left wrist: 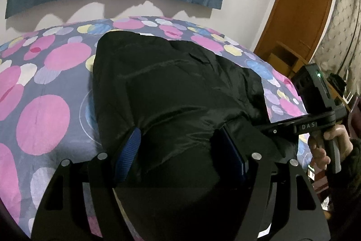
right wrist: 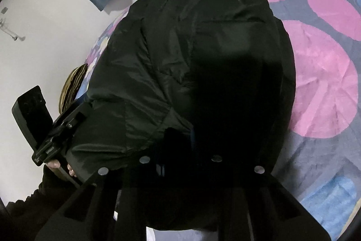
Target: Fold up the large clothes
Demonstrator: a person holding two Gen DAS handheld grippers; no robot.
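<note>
Gripping the black jacket (left wrist: 176,87), both tongs clamp it; right one reads "DAS".

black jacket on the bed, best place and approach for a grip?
The near hem edge of the black jacket, from the bed's near side, jaws across the layers. It lies bunched and puffy on the bedspread; that edge faces the grippers and is bulky enough to pinch.

Bulky black jacket (left wrist: 176,87) amid open bedspread (left wrist: 45,87)

Left gripper (left wrist: 180,150) black, blue ribbed pads (left wrist: 129,154), silver round screws, right gripper (right wrist: 178,141) black, green indicator light, white lettering on its bar, person's hand (left wrist: 331,143), dark knit sleeve (left wrist: 352,164)
</note>
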